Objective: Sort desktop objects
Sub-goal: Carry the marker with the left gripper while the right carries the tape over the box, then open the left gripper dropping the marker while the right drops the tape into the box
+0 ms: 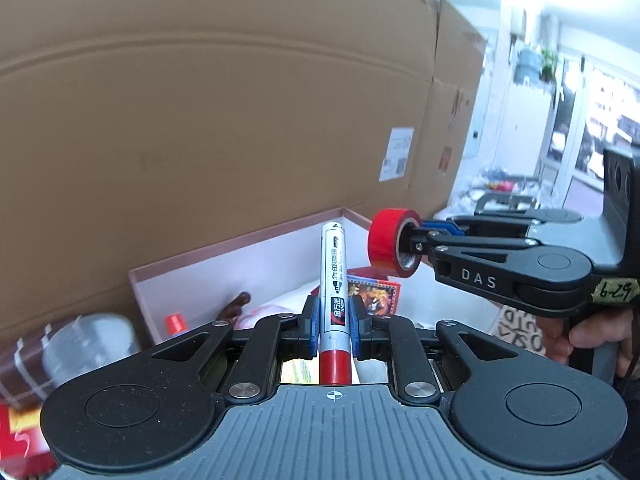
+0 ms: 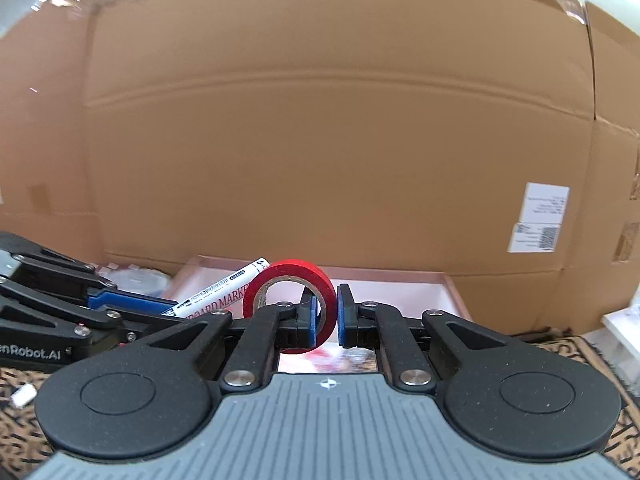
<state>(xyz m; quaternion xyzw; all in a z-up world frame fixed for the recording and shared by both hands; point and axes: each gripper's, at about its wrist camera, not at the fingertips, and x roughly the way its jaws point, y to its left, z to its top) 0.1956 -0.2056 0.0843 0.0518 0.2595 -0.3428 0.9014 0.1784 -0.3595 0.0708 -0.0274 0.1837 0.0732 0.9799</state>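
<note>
Left gripper [image 1: 335, 330] held level above the counter, pointing far toward the cardboard box [image 1: 208, 112]. Blue-padded fingers [image 1: 309, 332] closed narrow around a whiteboard marker [image 1: 334, 280], gripping its silver barrel just above the red cap end. Marker standing out forward between the fingers, tip pointing to the far side, over the open pink storage box [image 1: 240, 248].

Right gripper [image 2: 325, 316] also held level, coming in from the right side and pointing left in the left wrist view. Its fingers [image 2: 307, 320] pinching a roll of red tape [image 2: 292, 280]: one finger through the hole of the roll, the other on the outer face, so holding the wall of the roll between them. Roll standing on edge in the air, above the right far part of the pink storage box, just beside the marker but apart from it. A hand [image 1: 592, 340] wrapped around the handle of the right gripper, at the right edge of the left wrist view.

Inside the pink storage box, a colourful card [image 1: 376, 296] and an orange cap [image 1: 176, 322] lying on the white bottom. At near left, a blurred checked bundle [image 1: 60, 348]. Patterned mat [image 2: 24, 432] covering the counter.
</note>
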